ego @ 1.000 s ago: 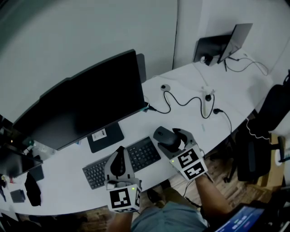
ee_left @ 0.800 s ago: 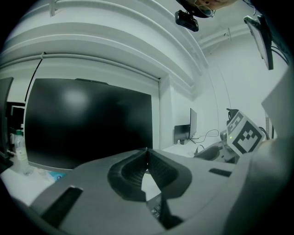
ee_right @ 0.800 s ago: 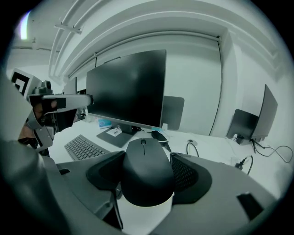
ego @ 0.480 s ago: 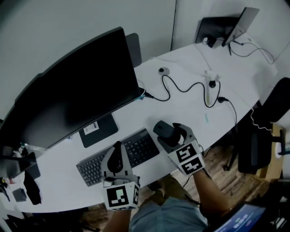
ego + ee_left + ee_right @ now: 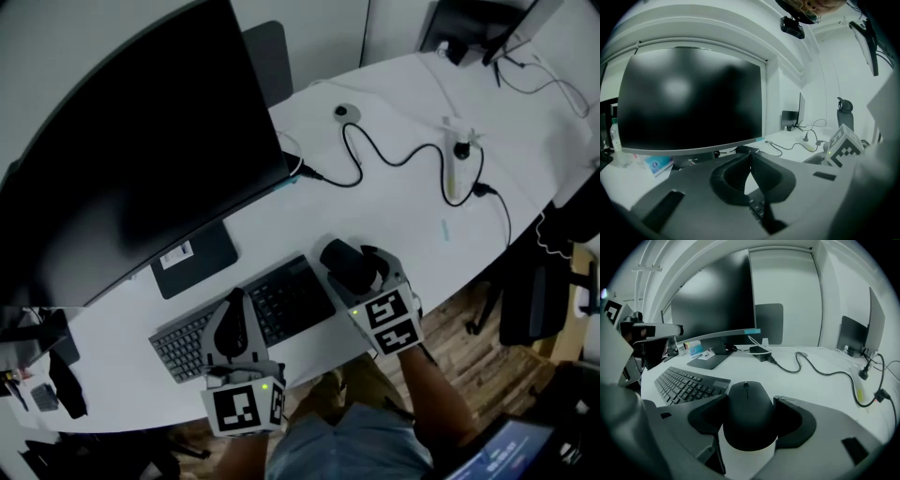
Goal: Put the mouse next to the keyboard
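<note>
A black mouse [image 5: 347, 265] sits between the jaws of my right gripper [image 5: 352, 269], whose pads press on both of its sides. It is low over the white desk [image 5: 403, 216], just past the right end of the black keyboard [image 5: 291, 300]. The right gripper view shows the mouse [image 5: 747, 401] filling the gap of the right gripper [image 5: 750, 422], with the keyboard [image 5: 684, 383] to its left. My left gripper [image 5: 235, 305] hovers over the middle of the keyboard. Its jaws meet at the tips in the left gripper view [image 5: 750, 157], and nothing is held.
A large dark monitor [image 5: 122, 187] stands behind the keyboard on its flat base [image 5: 192, 258]. A black cable [image 5: 394, 155] snakes across the desk to the right rear. A laptop [image 5: 469, 23] sits at the far end. The curved desk edge runs close below both grippers.
The head view has swung, so the desk sits differently in frame. The mouse stays gripped by the right gripper beside the keyboard's right end. The left gripper holds its place over the keys.
</note>
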### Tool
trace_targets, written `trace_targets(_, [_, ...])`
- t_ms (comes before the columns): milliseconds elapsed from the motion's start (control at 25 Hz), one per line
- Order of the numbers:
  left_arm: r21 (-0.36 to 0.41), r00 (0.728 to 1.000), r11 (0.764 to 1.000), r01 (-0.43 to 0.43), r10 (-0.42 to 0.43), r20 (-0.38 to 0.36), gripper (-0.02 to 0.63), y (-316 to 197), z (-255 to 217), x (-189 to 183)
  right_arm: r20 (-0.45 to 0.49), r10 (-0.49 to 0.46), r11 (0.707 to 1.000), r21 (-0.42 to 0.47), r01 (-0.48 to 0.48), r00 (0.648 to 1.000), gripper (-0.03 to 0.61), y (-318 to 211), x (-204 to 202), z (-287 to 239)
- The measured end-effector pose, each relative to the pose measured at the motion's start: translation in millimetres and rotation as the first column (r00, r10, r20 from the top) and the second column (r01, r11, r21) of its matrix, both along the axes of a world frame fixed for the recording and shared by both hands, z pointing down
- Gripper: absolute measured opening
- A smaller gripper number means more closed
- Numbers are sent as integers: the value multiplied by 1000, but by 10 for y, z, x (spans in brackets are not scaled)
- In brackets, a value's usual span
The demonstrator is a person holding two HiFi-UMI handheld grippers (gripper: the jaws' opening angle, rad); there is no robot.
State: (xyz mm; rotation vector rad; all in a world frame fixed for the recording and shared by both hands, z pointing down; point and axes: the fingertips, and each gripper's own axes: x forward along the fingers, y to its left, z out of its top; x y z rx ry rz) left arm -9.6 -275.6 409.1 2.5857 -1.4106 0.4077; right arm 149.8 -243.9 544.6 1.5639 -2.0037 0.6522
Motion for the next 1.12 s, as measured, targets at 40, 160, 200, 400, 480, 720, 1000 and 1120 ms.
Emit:
trace_targets(40, [-8,1000,1000,1,-1,4,5,-8,34,2,2,1,1000,-7,-1,1000,316,2,-1,43])
trace_targets(160, [-27,1000,1000,3,-3,13,5,-33,117,2,5,5,1000,-26,-5,1000,318,10,-7,151])
trace_targets(200, [-30,1000,1000,4,-3,15,5,-45,135,-1,4,8,1000,-29,-8,1000,318,7,-6,177])
trace_targets(400, [-48,1000,999,6,-5,19,5,-86,204,1,-4,22,999,-42,-22,1000,318,-8,7,279])
trace_targets(480, [-52,1000,999,4,-3,19,5,-92,221,4,-11,23,999,-40,-23,1000,318,-11,4,295])
trace_targets(720, [-53,1000,999,9,-8,19,5,-111,228,-6,-12,16,999,-46,-16,1000,324,-24,-13,325])
trace_targets(1000, [-7,1000,1000,14,-14,-6,5,-92,2,-17,-15,8,1000,-12,-8,1000,376,-18,-3,80])
trace_targets(1120, [38,999,999,13,-12,-30,5,-47,-205,-8,0,20,998,55,-20,1000,376,-37,9,-256])
